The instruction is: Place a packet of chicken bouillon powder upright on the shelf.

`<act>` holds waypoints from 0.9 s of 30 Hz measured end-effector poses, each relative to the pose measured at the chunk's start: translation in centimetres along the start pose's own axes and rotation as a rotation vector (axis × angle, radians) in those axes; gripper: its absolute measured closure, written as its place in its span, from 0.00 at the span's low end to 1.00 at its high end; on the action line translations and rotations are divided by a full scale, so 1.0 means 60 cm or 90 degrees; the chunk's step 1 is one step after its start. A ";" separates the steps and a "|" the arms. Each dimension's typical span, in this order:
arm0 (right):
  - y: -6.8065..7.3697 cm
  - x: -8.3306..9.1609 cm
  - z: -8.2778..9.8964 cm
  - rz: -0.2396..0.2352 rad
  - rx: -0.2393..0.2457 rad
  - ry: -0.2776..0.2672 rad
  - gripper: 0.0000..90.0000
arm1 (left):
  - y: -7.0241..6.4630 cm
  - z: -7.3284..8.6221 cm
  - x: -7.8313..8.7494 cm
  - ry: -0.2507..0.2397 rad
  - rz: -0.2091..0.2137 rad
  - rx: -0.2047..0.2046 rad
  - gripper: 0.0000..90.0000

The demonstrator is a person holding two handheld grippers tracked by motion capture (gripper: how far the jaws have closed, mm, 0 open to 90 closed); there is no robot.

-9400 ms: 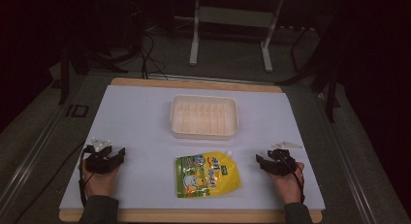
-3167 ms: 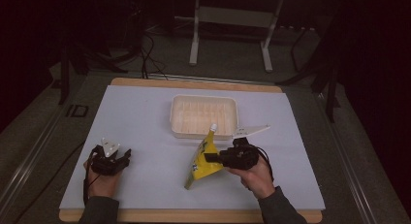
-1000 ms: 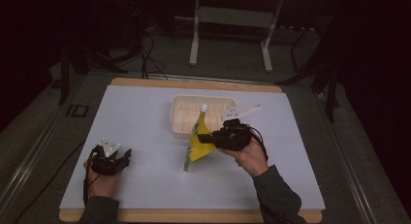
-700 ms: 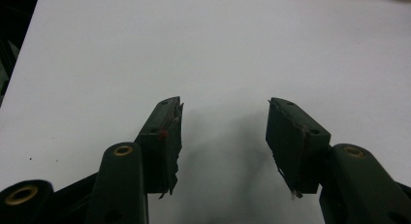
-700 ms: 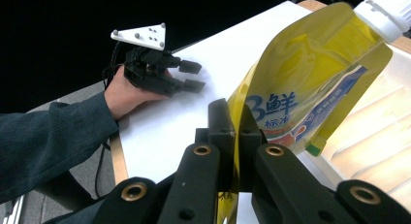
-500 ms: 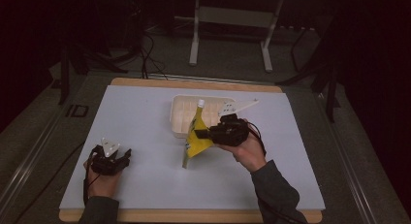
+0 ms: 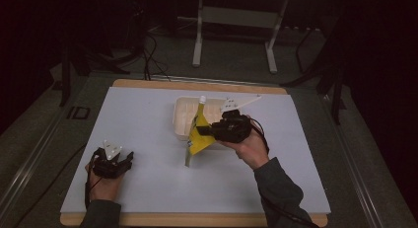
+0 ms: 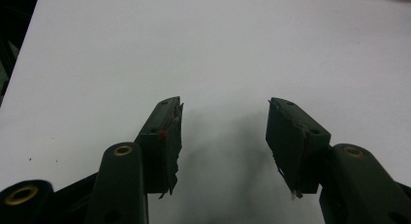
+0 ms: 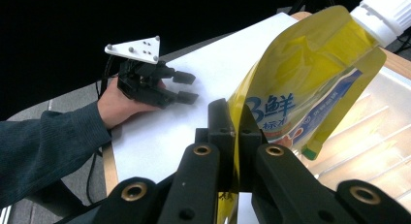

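Note:
A yellow spouted pouch (image 7: 199,134) with a white cap hangs edge-on above the table, its upper part over the near left of the white tray (image 7: 180,115). My right gripper (image 7: 213,131) is shut on the pouch's edge; in the right gripper view the jaws pinch the yellow pouch (image 9: 295,98) right in front of the camera, with the tray (image 9: 383,151) behind it. My left gripper (image 7: 114,161) rests on the white table near the front left, open, with nothing between its fingers (image 8: 165,136).
The white table top (image 7: 148,119) has a wooden rim, and dark floor lies around it. The other hand's gripper (image 9: 167,88) appears far off in the right gripper view. A metal stand (image 7: 231,20) is on the floor behind the table.
My right gripper has carried the pouch up and back from the table's front middle toward the tray, turning it upright. The left gripper has stayed put.

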State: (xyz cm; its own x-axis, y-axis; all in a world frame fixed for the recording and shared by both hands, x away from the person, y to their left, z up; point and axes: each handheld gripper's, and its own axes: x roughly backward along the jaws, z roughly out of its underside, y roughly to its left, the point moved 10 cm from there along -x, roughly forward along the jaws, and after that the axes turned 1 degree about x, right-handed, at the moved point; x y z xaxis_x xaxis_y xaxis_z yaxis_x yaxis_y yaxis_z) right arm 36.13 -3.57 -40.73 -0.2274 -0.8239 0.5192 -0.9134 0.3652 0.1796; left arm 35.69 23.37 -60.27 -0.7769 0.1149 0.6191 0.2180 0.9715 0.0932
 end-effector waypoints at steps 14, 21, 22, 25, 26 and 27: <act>-0.010 0.002 -0.016 0.012 0.003 -0.008 1.00 | 0.000 0.000 0.000 0.001 0.001 0.000 0.52; -0.020 -0.002 -0.020 0.021 0.005 -0.006 1.00 | 0.000 0.000 0.000 0.000 0.001 0.000 0.52; -0.020 -0.002 -0.020 0.021 0.005 -0.006 1.00 | 0.000 0.000 0.000 0.000 0.001 0.000 0.52; -0.024 -0.004 -0.022 0.022 0.005 -0.005 1.00 | 0.000 0.000 0.000 0.000 0.002 0.000 0.52; -0.025 -0.004 -0.022 0.023 0.005 -0.005 1.00 | 0.000 0.000 0.000 0.000 0.001 0.000 0.52; -0.025 -0.004 -0.022 0.023 0.005 -0.005 1.00 | 0.000 0.000 0.000 0.000 0.001 0.000 0.52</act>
State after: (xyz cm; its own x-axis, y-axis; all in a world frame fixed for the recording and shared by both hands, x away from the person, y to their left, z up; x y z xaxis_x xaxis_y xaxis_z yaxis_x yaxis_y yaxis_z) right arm 37.99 -3.30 -40.00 -0.2624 -0.8139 0.5183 -0.9073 0.3910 0.1547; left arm 35.69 23.36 -60.26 -0.7765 0.1169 0.6192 0.2192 0.9714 0.0914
